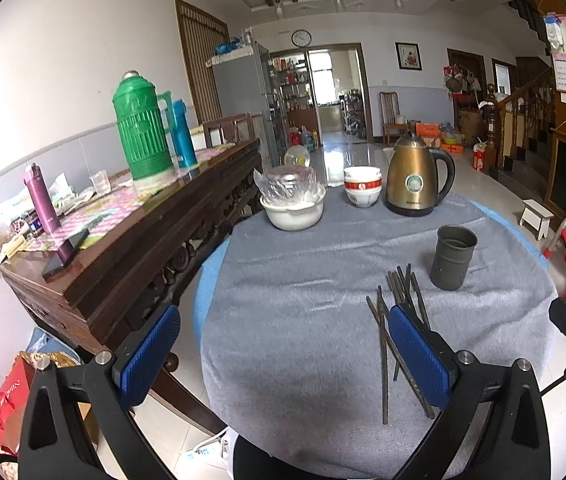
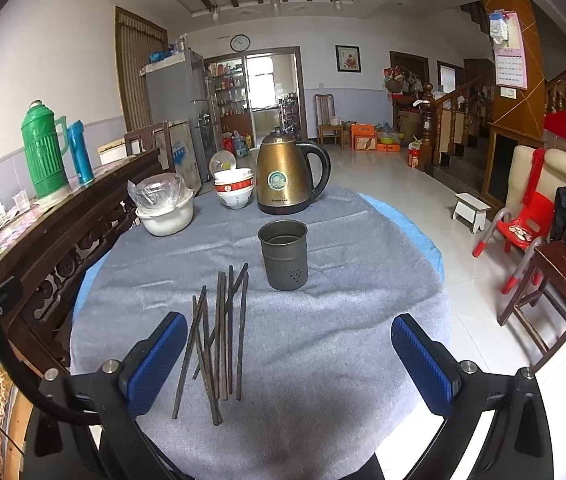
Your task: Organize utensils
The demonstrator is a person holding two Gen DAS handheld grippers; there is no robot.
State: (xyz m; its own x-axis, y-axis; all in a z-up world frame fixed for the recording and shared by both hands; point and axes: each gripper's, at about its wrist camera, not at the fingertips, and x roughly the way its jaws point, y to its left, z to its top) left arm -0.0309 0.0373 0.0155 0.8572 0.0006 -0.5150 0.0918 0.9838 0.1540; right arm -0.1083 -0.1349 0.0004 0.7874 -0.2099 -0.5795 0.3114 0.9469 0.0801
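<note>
1. The left gripper (image 1: pixel 283 344) has its jaws spread wide with nothing between them; it hangs above the grey cloth (image 1: pixel 303 280).
2. The right gripper (image 2: pixel 289 354) is likewise wide apart and empty, above the same cloth.
3. The chopsticks (image 2: pixel 219 332) lie loose in an overlapping bundle on the cloth, just beside the right gripper's left finger (image 2: pixel 159 356).
4. The metal holder (image 2: pixel 283 255) stands upright just beyond the chopsticks' far tips, apart from them.
5. Further back sit a brass-coloured kettle (image 2: pixel 285 178), stacked bowls (image 2: pixel 234 188) and a white basin (image 2: pixel 167 216) holding a plastic bag.
</note>
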